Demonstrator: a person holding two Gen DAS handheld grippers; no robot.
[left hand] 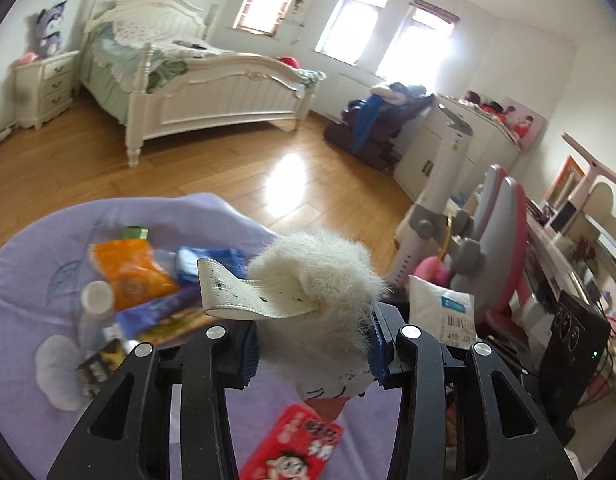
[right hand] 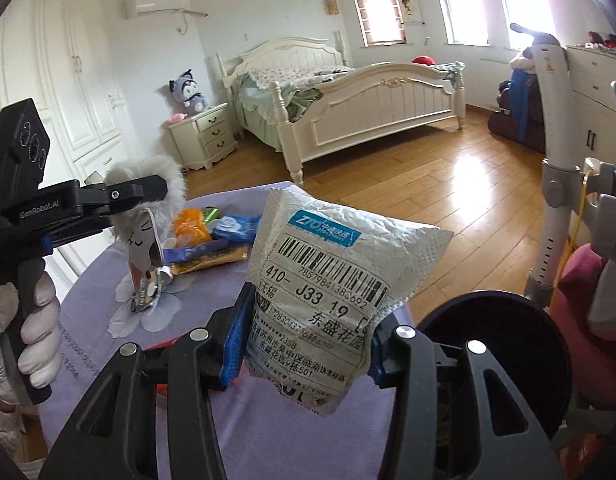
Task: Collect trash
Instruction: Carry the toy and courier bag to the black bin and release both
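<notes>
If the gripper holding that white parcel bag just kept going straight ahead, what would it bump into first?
Probably bare wooden floor; the right gripper looks past the purple table's edge, though depth is uncertain.

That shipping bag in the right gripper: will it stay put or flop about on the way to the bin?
The shipping bag looks crinkled and thin, so probably light and floppy. Its top stands free above the right gripper, so it may sag or sway.

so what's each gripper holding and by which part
Left gripper: fluffy white item, clamped around its middle. Right gripper: white courier bag, clamped across its lower part.
</notes>
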